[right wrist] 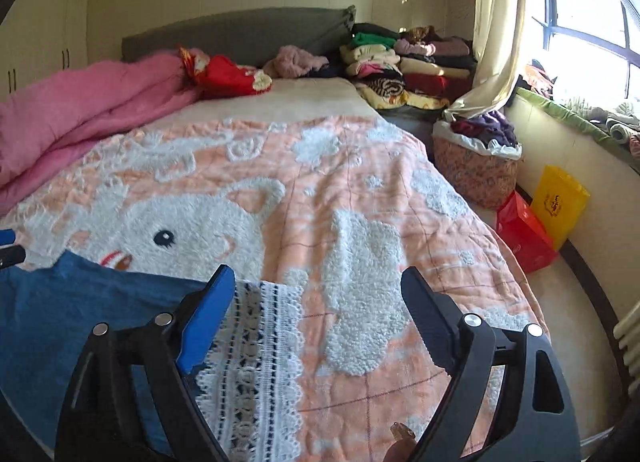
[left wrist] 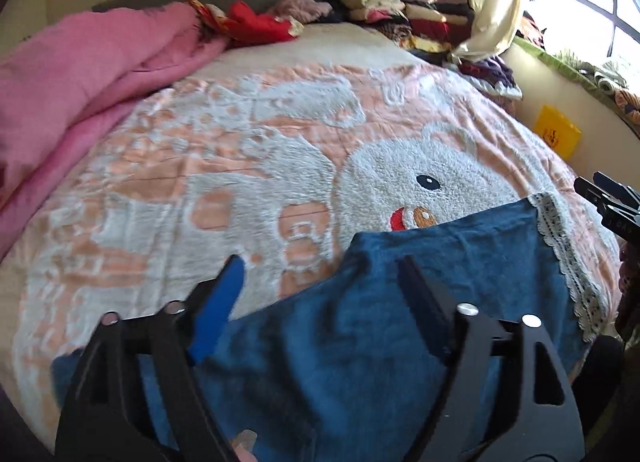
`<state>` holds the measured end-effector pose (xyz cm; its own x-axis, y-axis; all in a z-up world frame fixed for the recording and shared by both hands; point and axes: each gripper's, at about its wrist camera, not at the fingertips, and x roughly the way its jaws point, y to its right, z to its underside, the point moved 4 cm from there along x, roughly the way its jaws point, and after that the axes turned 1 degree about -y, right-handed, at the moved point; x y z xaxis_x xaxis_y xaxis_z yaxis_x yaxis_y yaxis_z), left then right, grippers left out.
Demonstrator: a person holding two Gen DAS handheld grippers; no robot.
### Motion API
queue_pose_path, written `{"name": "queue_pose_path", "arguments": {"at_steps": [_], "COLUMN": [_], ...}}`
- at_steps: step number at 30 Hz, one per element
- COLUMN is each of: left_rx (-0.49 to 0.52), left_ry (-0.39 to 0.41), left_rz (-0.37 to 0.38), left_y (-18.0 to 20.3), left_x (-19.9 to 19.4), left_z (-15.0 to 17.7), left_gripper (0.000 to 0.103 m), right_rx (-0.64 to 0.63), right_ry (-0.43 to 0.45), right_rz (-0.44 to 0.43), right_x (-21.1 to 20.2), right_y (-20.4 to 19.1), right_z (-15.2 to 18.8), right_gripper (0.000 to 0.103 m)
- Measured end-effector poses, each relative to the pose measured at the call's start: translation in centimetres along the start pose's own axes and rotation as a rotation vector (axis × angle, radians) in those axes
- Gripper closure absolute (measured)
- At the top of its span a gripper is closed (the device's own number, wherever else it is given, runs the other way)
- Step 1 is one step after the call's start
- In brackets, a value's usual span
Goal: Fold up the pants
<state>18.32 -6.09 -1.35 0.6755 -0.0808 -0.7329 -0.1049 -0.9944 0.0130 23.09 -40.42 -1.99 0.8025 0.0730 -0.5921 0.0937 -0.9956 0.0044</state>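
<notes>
Blue pants [left wrist: 420, 294] with a white lace hem [left wrist: 568, 254] lie flat on the bed's near edge; they also show in the right wrist view [right wrist: 80, 302], with the lace hem [right wrist: 256, 362] at their right end. My left gripper [left wrist: 320, 266] is open and empty, hovering over the pants' upper left edge. My right gripper [right wrist: 318, 278] is open and empty, over the lace hem and the blanket beside it. The right gripper's tips show at the right edge of the left wrist view [left wrist: 612, 198].
The bed carries a peach and white bunny blanket [left wrist: 240, 166]. A pink quilt [left wrist: 80, 74] lies at the left. Stacks of folded clothes [right wrist: 400, 62] stand at the headboard. A laundry basket [right wrist: 476, 166], red bag [right wrist: 524, 234] and yellow bag [right wrist: 560, 202] stand on the floor right.
</notes>
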Motion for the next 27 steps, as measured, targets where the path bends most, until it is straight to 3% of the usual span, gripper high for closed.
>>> {"name": "queue_pose_path", "arguments": {"at_steps": [5,13,14,15,27], "left_rx": [-0.020,-0.075,-0.078,-0.081,-0.103], "left_ry": [0.029,0.051,0.052,0.048,-0.018], "left_rz": [-0.023,-0.052,-0.054,-0.056,-0.028], "left_y": [-1.7,-4.5,-4.8,-5.0,-5.9], "left_x": [-2.9,-6.8,-7.2,-7.4,-7.8], "left_z": [1.2,2.9,3.2,3.6,8.9], "left_gripper": [0.017,0.014,0.014,0.014,0.014], "right_rx": [-0.018,-0.025,-0.031,-0.033,-0.038], "right_ry": [0.026,0.018,0.015,0.009,-0.061], "right_rz": [-0.048,-0.122,-0.126,-0.136,-0.221], "right_x": [-2.3,-5.1,-5.4,-5.8,-8.3], "right_y": [-1.9,-4.9,-5.3,-5.7,-9.3], "right_z": [-0.1,0.4,0.6,0.9,4.0], "right_gripper": [0.019,0.018,0.010,0.005,0.005]}}
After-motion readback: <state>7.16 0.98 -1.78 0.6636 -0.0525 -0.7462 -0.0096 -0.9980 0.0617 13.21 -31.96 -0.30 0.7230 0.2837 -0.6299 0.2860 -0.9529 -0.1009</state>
